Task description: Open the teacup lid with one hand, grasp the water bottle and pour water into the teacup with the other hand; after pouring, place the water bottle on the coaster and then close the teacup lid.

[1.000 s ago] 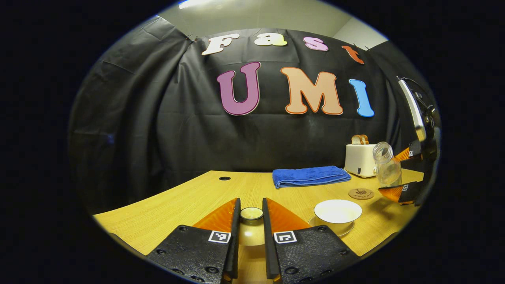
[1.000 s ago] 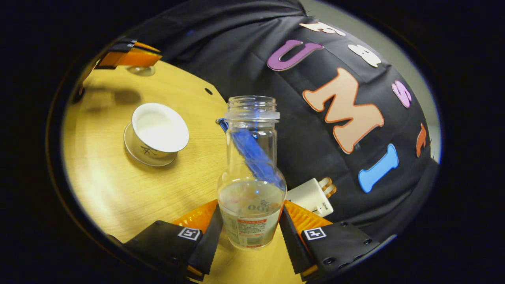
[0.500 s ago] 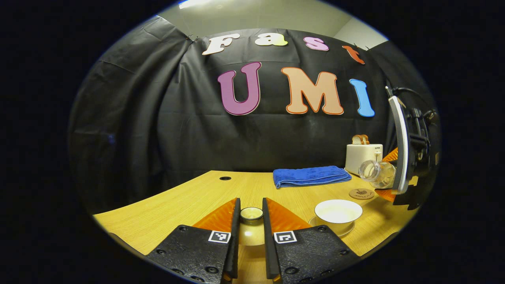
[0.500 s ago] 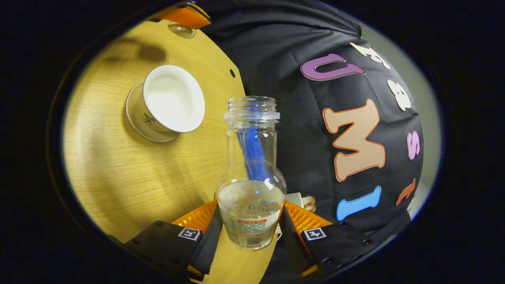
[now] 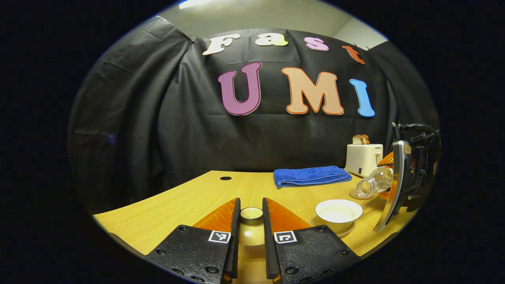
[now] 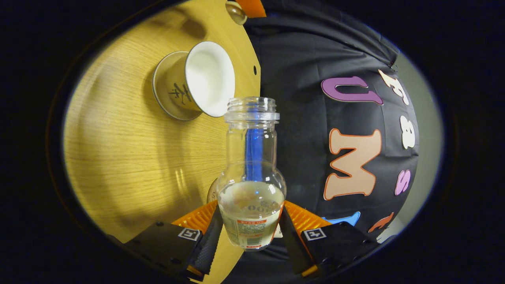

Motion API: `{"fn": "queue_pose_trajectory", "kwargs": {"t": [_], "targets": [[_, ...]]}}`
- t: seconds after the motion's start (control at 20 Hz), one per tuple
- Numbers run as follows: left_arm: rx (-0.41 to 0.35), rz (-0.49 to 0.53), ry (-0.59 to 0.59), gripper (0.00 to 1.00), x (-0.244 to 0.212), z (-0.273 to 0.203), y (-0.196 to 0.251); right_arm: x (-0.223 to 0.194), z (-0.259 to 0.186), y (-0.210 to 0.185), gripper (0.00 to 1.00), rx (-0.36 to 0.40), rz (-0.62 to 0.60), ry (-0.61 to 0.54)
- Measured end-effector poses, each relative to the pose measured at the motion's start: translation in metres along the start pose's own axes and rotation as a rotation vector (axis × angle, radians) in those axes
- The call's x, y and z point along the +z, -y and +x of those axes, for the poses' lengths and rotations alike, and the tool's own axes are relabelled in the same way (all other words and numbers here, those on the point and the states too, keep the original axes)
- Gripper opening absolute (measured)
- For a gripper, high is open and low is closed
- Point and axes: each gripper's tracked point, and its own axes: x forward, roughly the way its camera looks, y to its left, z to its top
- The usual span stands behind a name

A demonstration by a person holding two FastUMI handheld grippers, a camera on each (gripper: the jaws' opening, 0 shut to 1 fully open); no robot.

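Clear, capless water bottle [image 6: 251,173] tipped toward open white teacup [image 6: 197,81].

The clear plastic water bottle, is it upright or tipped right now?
Tipped. The clear plastic water bottle lies nearly sideways, mouth toward the white teacup.

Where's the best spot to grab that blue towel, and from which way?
Probably the near long edge of the folded blue towel, from above. It lies flat on the wooden table, so side-on fingers would have little to catch. The fold gives a thicker lip to pinch. The toaster stands close to its right end, so the middle or left part looks freer.
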Motion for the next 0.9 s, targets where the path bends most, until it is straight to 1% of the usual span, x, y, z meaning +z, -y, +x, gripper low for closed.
{"fn": "queue_pose_trajectory", "kwargs": {"t": [0.35,0.6,0.7,0.9], "targets": [[0.0,0.0,0.0,0.25,-0.001,-0.001,0.0,0.003,0.001,0.001,0.8,-0.019,-0.1,-0.004],[-0.001,0.0,0.001,0.25,0.0,0.0,0.0,0.009,0.001,0.018,0.78,-0.069,-0.178,0.002],[-0.001,0.0,0.001,0.25,0.0,0.0,0.001,0.012,0.001,0.023,0.79,-0.086,-0.208,0.011],[-0.001,0.0,0.001,0.25,0.0,0.001,0.001,0.017,-0.002,0.034,0.78,-0.124,-0.299,0.036]]}}
